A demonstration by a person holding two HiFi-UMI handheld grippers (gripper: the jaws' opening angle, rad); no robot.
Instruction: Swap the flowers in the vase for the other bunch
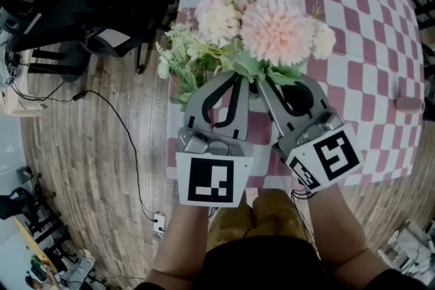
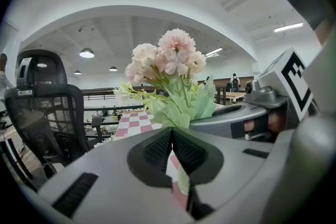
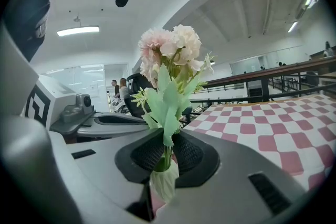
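1. The right gripper (image 3: 167, 144) is clamped on the green stems (image 3: 164, 161) of the pale pink pompom flower bunch (image 3: 170, 47). The grip sits just above the neck of the small white vase (image 3: 164, 186), seemingly so the bunch can be drawn out.
2. The left gripper (image 2: 172, 136) is held closed just beside it. Nothing is seen pinched between its pads; it is probably placed to steady the vase.
3. The vase is seen near the front edge of the red-and-white chequered tablecloth (image 1: 367, 24), with the flowers not yet removed.
4. White-and-green sprigs (image 1: 173, 58) are seen at the bunch's left; whether they are the other bunch cannot be told.
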